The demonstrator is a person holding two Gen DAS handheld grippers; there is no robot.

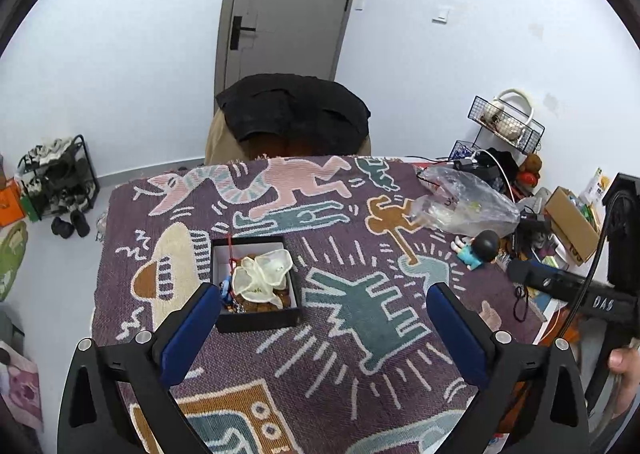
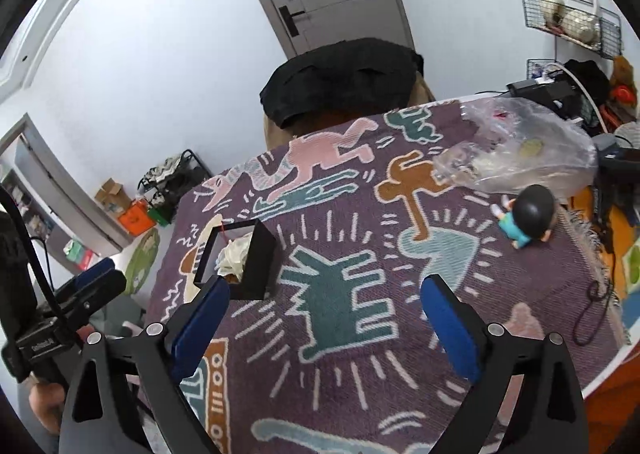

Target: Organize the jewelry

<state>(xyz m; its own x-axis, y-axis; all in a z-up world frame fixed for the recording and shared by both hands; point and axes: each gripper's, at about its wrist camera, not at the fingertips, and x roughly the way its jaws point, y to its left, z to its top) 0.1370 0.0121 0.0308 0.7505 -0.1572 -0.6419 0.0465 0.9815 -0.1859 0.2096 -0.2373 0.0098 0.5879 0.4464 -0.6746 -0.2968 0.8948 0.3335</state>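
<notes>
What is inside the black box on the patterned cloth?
The black box holds pale translucent pouches on top, brown beads beneath them, a red cord and something blue at its left edge. The pouches cover whatever lies beneath; the box bottom is hidden.

Counter draped in a purple woven blanket with cartoon figures, open black jewelry box on its left part, crumpled clear plastic bag far right, small dark-haired figurine just beside the bag
</notes>
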